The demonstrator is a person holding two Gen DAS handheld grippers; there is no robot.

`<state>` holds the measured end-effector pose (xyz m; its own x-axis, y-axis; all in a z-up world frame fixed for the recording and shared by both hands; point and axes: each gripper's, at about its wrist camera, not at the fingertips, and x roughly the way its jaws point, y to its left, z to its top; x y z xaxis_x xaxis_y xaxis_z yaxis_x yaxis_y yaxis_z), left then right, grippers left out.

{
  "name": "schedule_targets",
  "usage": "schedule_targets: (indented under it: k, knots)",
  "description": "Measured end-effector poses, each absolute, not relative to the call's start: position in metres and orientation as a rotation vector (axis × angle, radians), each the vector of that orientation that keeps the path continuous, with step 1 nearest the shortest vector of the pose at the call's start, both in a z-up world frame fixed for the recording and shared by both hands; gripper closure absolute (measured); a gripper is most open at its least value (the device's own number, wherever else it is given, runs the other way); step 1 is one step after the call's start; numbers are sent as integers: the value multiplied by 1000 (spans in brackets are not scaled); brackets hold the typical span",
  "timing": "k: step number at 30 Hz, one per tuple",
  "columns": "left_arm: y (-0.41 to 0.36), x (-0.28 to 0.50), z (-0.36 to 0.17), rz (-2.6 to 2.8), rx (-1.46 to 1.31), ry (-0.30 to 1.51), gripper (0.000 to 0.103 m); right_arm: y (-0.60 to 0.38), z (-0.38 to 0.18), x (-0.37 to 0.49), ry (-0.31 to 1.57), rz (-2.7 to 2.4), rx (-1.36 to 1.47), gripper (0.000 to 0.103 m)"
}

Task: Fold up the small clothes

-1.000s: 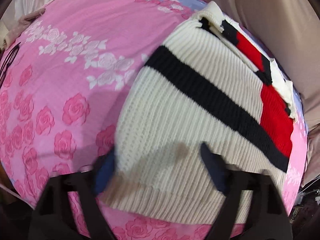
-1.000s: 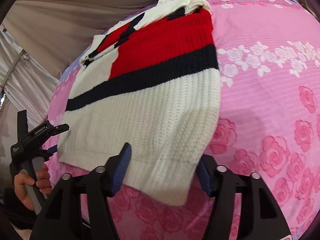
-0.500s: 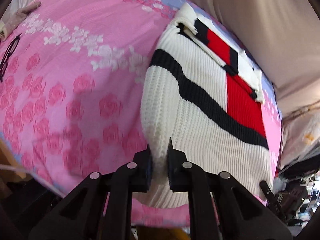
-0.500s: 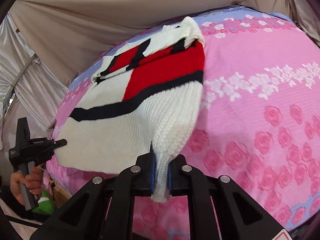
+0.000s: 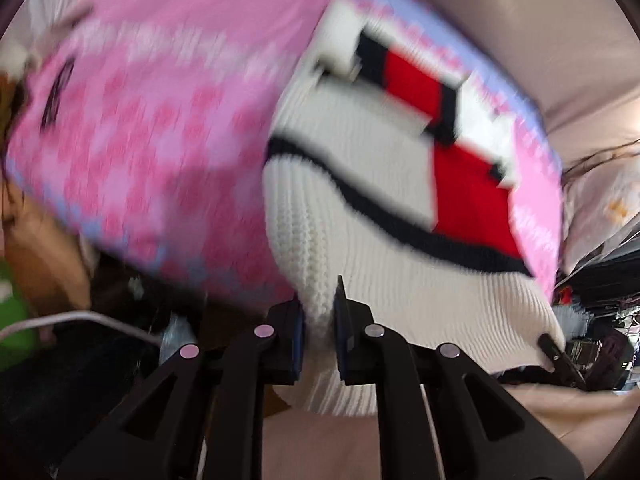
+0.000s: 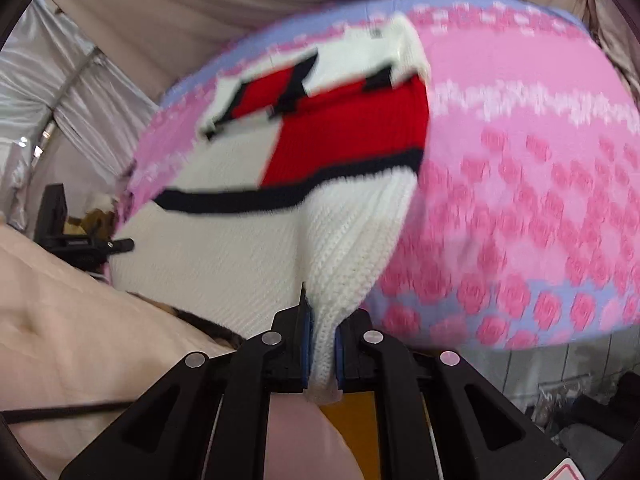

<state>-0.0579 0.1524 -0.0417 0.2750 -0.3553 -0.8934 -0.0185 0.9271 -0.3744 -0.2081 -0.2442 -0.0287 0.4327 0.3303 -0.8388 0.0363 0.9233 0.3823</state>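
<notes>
Your left gripper (image 5: pixel 318 330) angled steeply down, jaws clamped on sweater (image 5: pixel 384 216) near-left hem corner. Your right gripper (image 6: pixel 322 344) same pitch, pinching near-right corner. Hem lifted off pink sheet (image 6: pixel 520 184); far end lies on bed.

Cream knit sweater (image 5: pixel 360 168), navy-striped, red-blocked, hem raised
</notes>
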Motion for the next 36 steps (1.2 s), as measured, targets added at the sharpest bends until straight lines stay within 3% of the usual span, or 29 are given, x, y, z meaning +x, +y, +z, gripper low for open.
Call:
schedule_targets:
  k: [4,8,11,12,13,14,17,19,22,29,31,33,36]
  knots:
    - [128,11,-7,-291,-334,1029,91,-261,21,-147,874,167,295,95]
    - [93,103,-14,-256,-284,901,90,-279,17,-57,728,127,294,93]
    - [83,155,-46,-176,-261,911,77,-283,-15,11,730,74,297,89]
    - [82,171,-61,-129,-269,929,62,-285,-29,31,745,43,321,87]
    - [82,177,-70,-99,-273,939,56,-285,-39,44,751,21,346,86]
    - [83,185,-79,-67,-271,951,56,-288,-48,53,763,10,364,86]
    - [88,181,-88,-34,-257,983,49,-283,-61,64,780,-53,341,75]
    - [92,165,-87,-31,-236,956,28,-282,-60,55,777,-73,324,50]
    - [86,156,-92,-27,-152,954,28,-284,-64,44,777,-96,297,45]
    - [66,140,-99,-92,-137,1029,28,-283,-80,41,846,-57,315,47]
    - [60,132,-105,-121,-122,1057,28,-273,-83,40,867,-5,290,70]
    - [52,133,-114,-126,-111,1087,28,-263,-93,47,917,38,266,82]
    - [35,158,-123,-116,-65,1082,29,-255,-108,71,962,73,232,86]
